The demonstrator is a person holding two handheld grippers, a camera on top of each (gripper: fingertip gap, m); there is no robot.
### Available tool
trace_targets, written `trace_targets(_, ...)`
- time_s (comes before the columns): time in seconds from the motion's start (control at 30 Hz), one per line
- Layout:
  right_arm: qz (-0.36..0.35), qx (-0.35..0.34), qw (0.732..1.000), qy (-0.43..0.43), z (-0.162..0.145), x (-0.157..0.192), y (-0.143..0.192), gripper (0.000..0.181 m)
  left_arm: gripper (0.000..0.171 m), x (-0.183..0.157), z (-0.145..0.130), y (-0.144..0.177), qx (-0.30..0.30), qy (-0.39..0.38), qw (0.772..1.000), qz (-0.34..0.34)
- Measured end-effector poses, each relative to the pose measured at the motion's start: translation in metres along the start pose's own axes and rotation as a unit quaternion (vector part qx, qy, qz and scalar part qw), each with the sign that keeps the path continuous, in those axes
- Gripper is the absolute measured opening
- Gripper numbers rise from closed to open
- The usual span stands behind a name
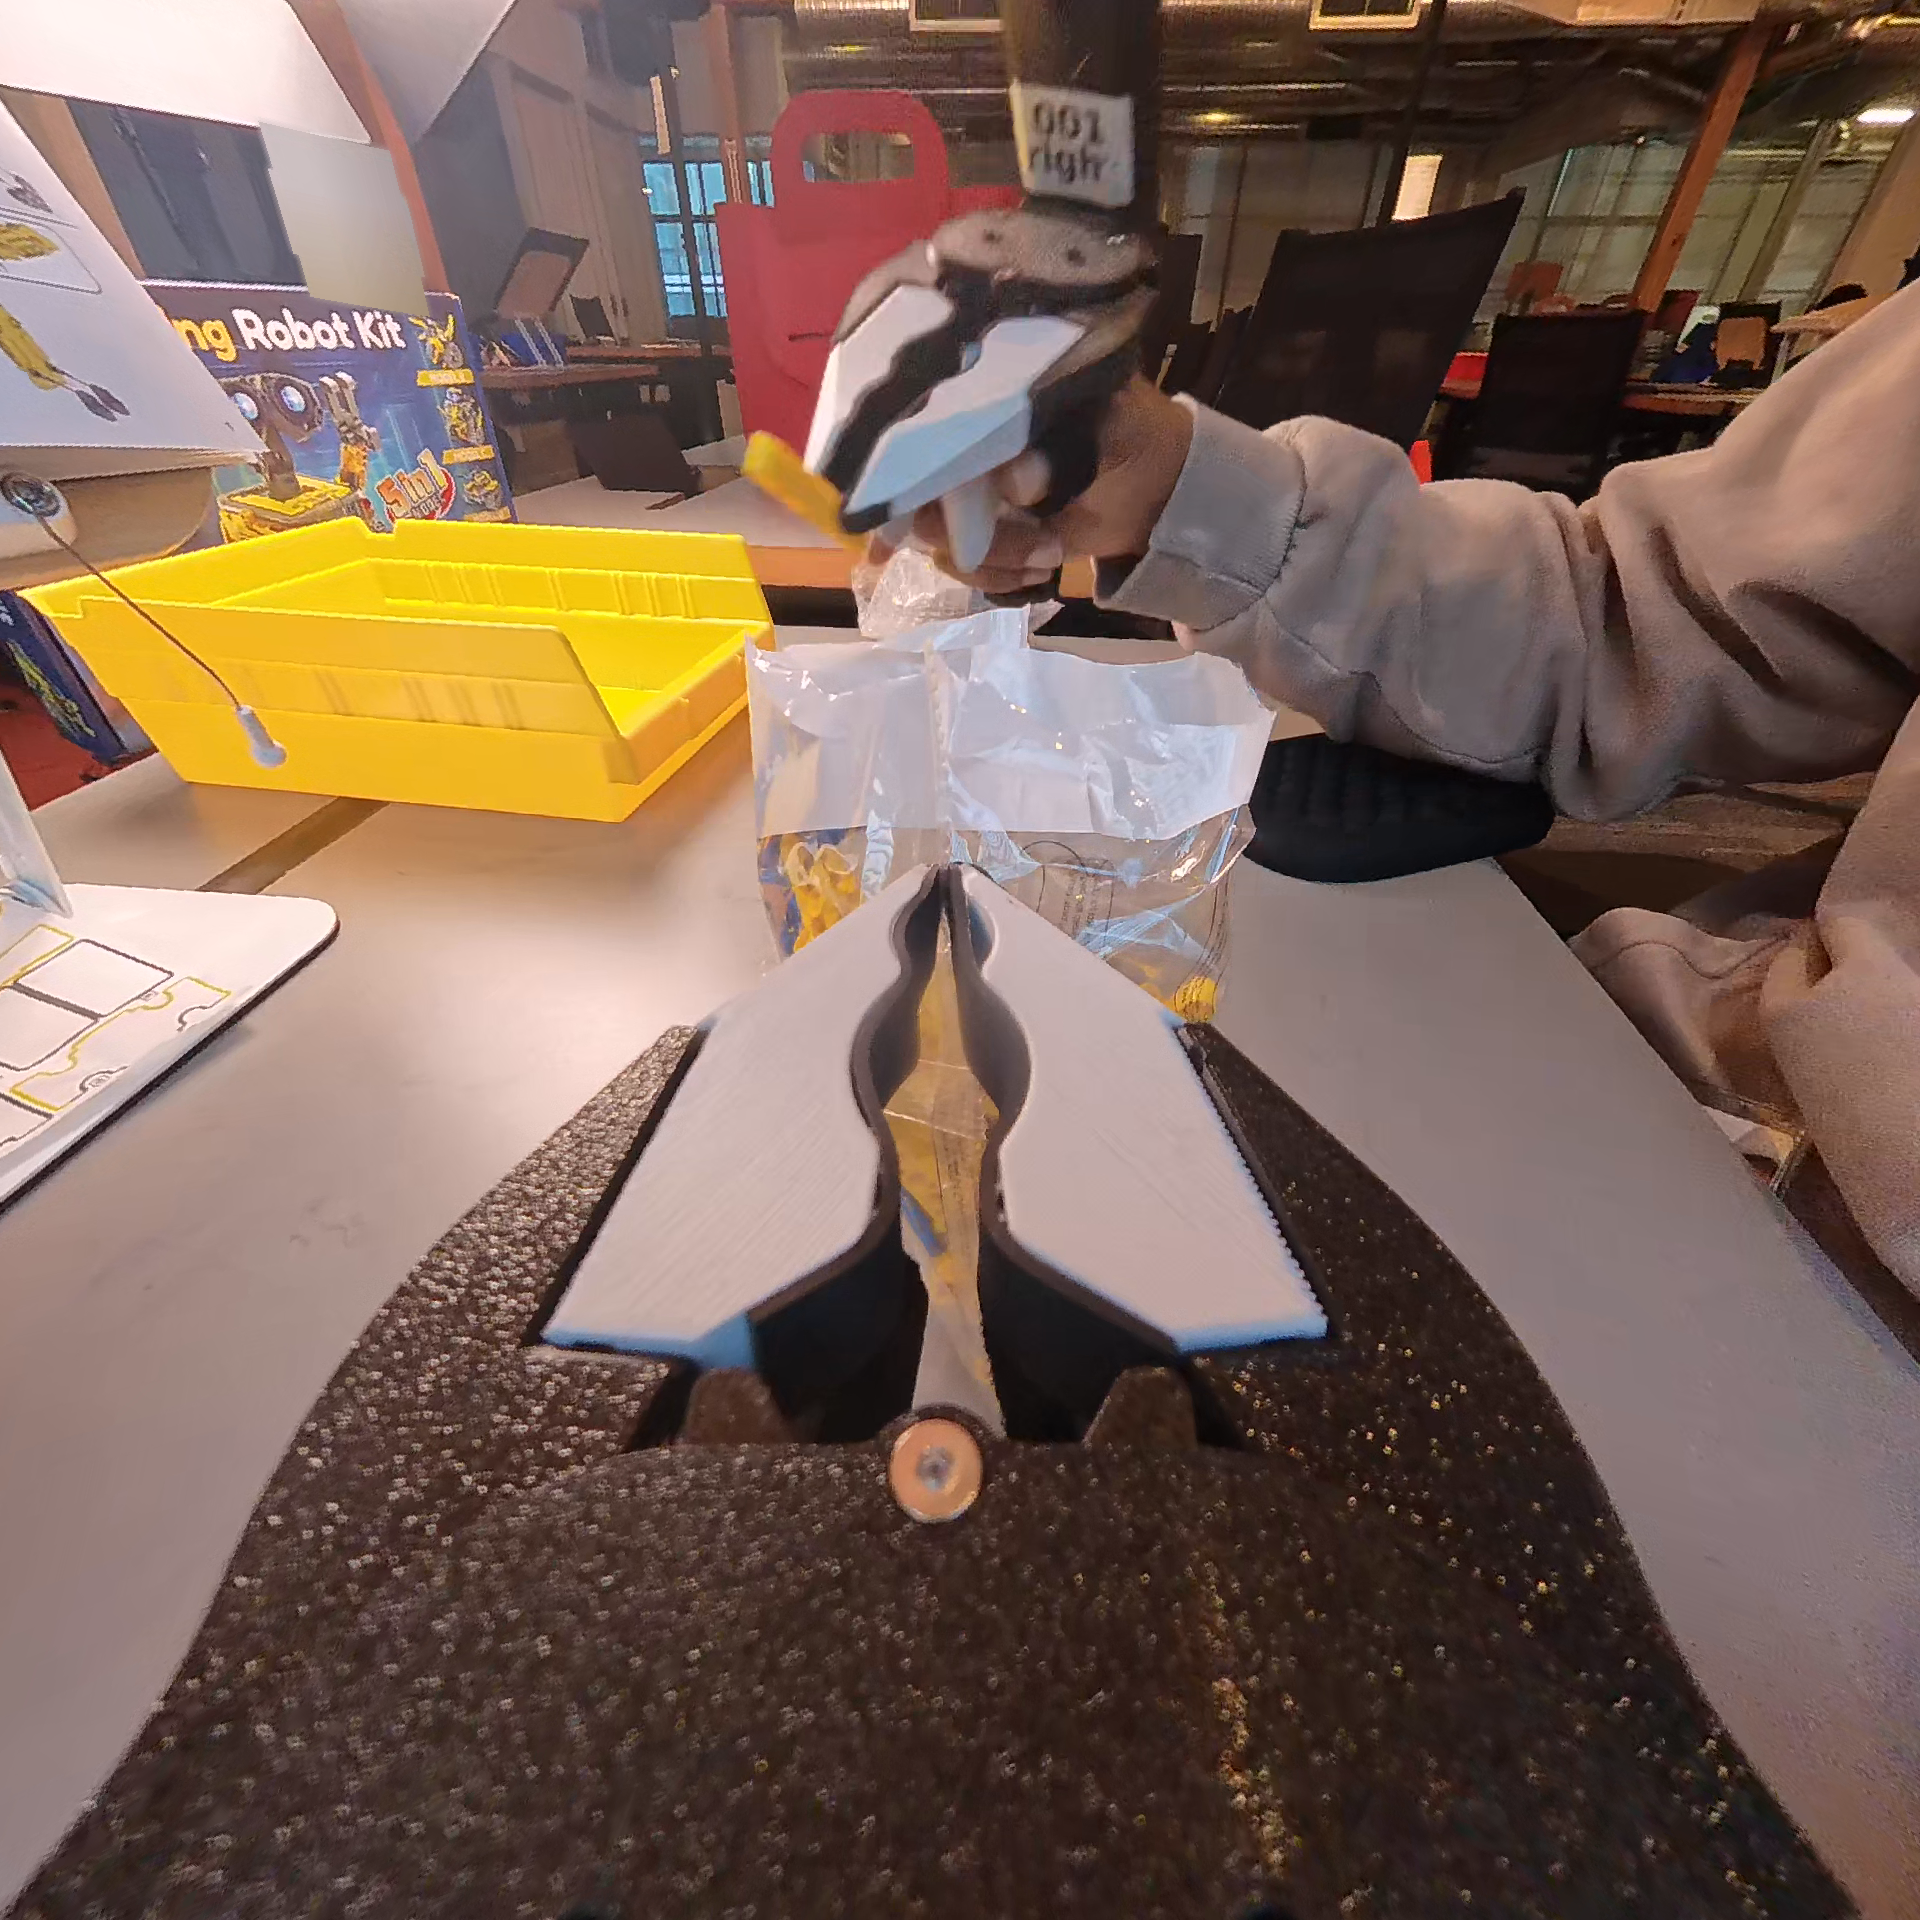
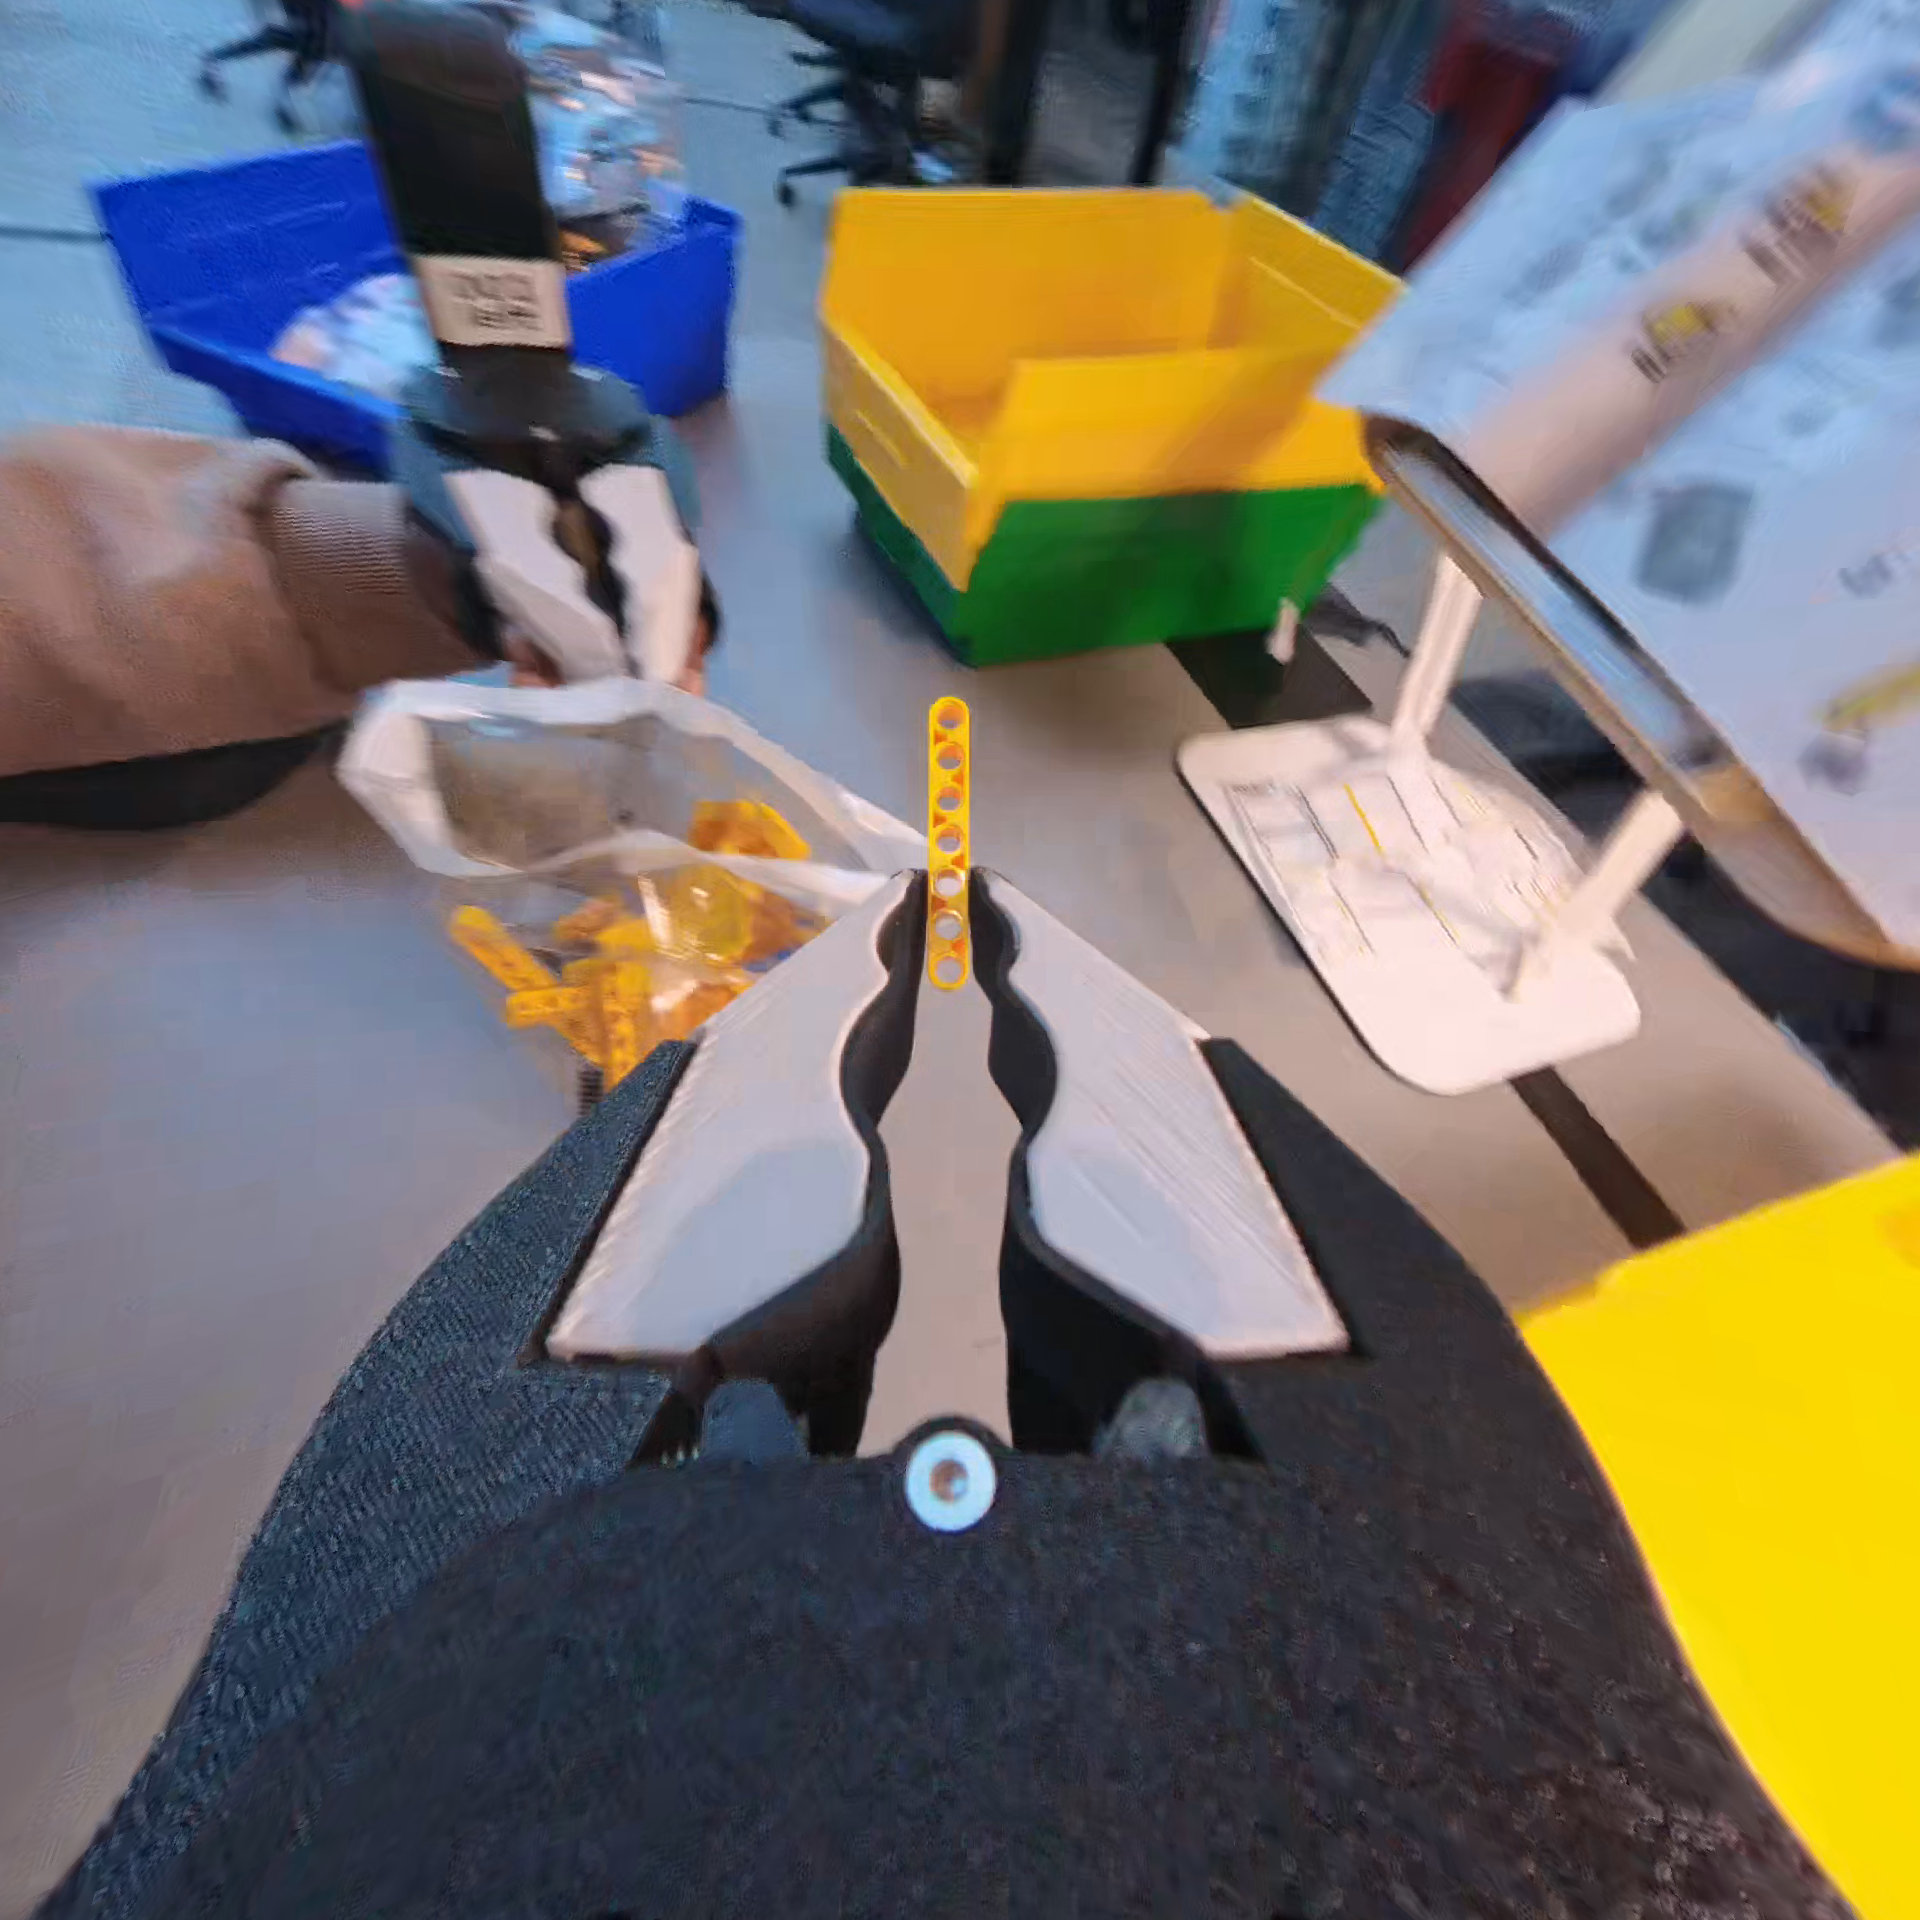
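A big open workshop or lab: exposed timber beams [image 1: 1704,135] and ceiling pipes, rows of desks with office chairs [image 1: 1382,343], and a grey worktable [image 2: 208,1091] with plastic sorting bins [image 2: 1091,416].

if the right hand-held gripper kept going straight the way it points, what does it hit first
Probably the grey table, just past the tip of the yellow holed beam that the right hand-held gripper holds. The stacked yellow and green bins lie farther along, though depth is unclear.

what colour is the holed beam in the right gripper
Yellow. The holed beam is pinched between the right gripper's fingertips, clearest in the right wrist view.
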State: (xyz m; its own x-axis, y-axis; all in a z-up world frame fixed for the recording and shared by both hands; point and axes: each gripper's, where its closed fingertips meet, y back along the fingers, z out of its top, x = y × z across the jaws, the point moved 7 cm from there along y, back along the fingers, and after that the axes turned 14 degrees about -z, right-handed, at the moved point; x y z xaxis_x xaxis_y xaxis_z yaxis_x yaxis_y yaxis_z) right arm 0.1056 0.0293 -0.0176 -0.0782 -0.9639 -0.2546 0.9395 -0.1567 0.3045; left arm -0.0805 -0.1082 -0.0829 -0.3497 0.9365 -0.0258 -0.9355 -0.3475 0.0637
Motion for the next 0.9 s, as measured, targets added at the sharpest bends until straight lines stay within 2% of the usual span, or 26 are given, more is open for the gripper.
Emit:
trace_targets(0.07, 0.05, 0.009, 0.996, 0.069, 0.019, 0.024, -0.004, 0.007, 0.0, -0.001, 0.0, 0.001, -0.001, -0.001, 1.0, 0.001)
trace_targets(0.17, 0.09, 0.07, 0.979, 0.17, 0.022, 0.047, -0.016, 0.007, 0.0, -0.002, 0.0, 0.003, -0.003, -0.002, 1.0, 0.001)
trace_targets(0.23, 0.108, 0.103, 0.965, 0.218, 0.022, 0.058, -0.025, 0.007, 0.0, -0.002, 0.0, 0.002, -0.005, -0.001, 1.0, -0.003)
trace_targets(0.3, 0.093, 0.116, 0.956, 0.254, 0.025, 0.063, -0.034, 0.011, 0.0, -0.002, 0.0, 0.002, -0.004, -0.001, 1.0, -0.005)
trace_targets(0.33, 0.083, 0.105, 0.957, 0.256, 0.03, 0.063, -0.036, 0.02, 0.0, -0.003, 0.0, 0.001, -0.003, -0.001, 1.0, -0.006)
trace_targets(0.37, 0.073, 0.088, 0.964, 0.241, 0.036, 0.059, -0.033, 0.021, 0.0, -0.003, 0.0, 0.001, -0.002, -0.002, 1.0, -0.006)
trace_targets(0.47, 0.023, 0.045, 0.987, 0.153, 0.045, 0.021, -0.013, 0.026, 0.0, -0.004, 0.0, 0.0, 0.0, -0.002, 1.0, -0.007)
trace_targets(0.53, -0.049, 0.083, 0.989, 0.108, 0.024, -0.022, 0.001, 0.026, 0.0, -0.004, 0.0, -0.001, 0.001, -0.002, 1.0, -0.008)
trace_targets(0.57, -0.087, 0.134, 0.983, 0.092, 0.004, -0.044, 0.008, 0.026, 0.0, -0.004, 0.0, -0.001, 0.002, -0.002, 1.0, -0.009)
trace_targets(0.67, -0.144, 0.322, 0.935, 0.039, -0.076, -0.094, 0.026, 0.026, 0.0, -0.004, 0.0, -0.003, 0.005, -0.004, 1.0, -0.01)
trace_targets(0.7, -0.153, 0.366, 0.918, 0.019, -0.1, -0.103, 0.031, 0.026, 0.0, -0.005, 0.0, -0.003, 0.007, -0.005, 1.0, -0.01)
trace_targets(0.8, -0.182, 0.435, 0.881, -0.035, -0.152, -0.125, 0.04, 0.027, 0.0, -0.006, 0.001, -0.003, 0.009, -0.007, 1.0, -0.009)
trace_targets(0.9, -0.2, 0.439, 0.868, -0.119, -0.173, -0.138, 0.043, 0.029, 0.0, -0.006, 0.0, -0.003, 0.009, -0.006, 1.0, -0.008)
